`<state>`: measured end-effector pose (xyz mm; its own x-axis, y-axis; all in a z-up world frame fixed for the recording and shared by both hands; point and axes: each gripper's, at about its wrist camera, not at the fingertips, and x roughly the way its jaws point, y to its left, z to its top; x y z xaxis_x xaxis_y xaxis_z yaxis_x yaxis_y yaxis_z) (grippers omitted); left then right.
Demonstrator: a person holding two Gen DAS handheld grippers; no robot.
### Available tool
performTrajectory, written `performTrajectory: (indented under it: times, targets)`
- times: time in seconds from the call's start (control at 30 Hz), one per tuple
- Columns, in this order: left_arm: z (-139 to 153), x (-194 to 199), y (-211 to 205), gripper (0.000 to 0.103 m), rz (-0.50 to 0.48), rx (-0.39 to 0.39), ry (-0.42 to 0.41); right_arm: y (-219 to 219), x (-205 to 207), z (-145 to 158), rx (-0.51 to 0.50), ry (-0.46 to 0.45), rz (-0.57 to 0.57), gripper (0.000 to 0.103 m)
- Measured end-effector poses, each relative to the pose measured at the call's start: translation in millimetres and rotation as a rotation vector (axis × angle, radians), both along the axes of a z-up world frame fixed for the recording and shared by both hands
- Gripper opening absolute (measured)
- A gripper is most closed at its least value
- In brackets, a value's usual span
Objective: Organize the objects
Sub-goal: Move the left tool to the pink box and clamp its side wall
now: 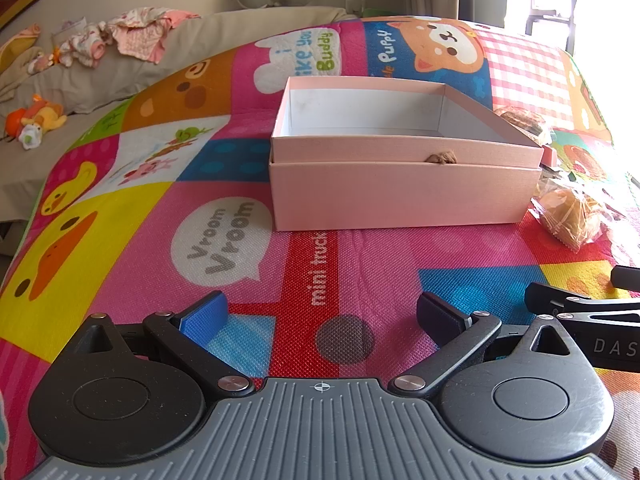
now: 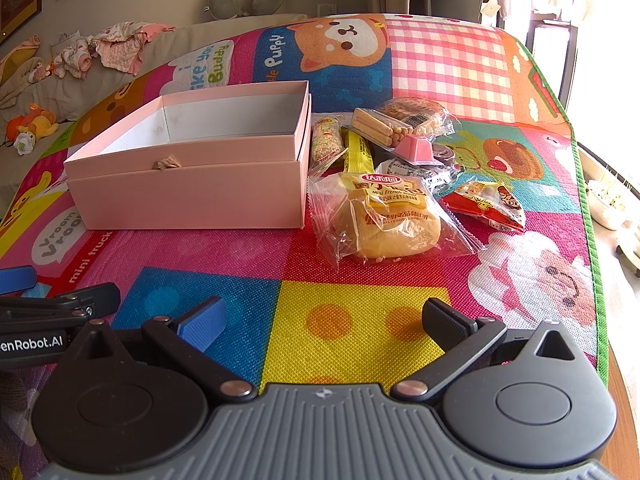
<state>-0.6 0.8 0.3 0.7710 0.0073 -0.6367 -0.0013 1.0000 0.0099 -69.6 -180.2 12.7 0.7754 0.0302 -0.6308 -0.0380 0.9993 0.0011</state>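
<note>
An open, empty pink box (image 1: 400, 196) stands on the colourful mat; it also shows in the right wrist view (image 2: 188, 192). To its right lies a pile of wrapped snacks: a bagged bread bun (image 2: 388, 224), a red snack packet (image 2: 486, 204), a yellow bar (image 2: 357, 152), biscuit sticks (image 2: 380, 126), a pink jelly cup (image 2: 416, 150). The bun also shows in the left wrist view (image 1: 572, 216). My left gripper (image 1: 322, 312) is open and empty, in front of the box. My right gripper (image 2: 324, 320) is open and empty, in front of the bun.
The play mat (image 2: 360, 320) covers a table whose right edge (image 2: 596, 280) is close to the snacks. A sofa with clothes (image 1: 132, 36) and soft toys (image 1: 36, 120) stands behind left. The left gripper's body (image 2: 48, 320) sits close beside my right gripper.
</note>
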Motion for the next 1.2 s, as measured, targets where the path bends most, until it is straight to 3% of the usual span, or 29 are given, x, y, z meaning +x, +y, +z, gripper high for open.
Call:
performTrajectory:
  times: [0.7, 1.2]
  targets:
    - [3.0, 0.3, -1.9, 0.102, 0.0, -0.002, 0.0, -3.7, -3.9, 1.8, 0.01, 0.002, 0.004, 0.103]
    - [1.3, 0.9, -2.5, 0.103, 0.001, 0.0, -0.001, -1.9, 3.7, 9.5, -0.002, 0.09, 0.011, 0.103]
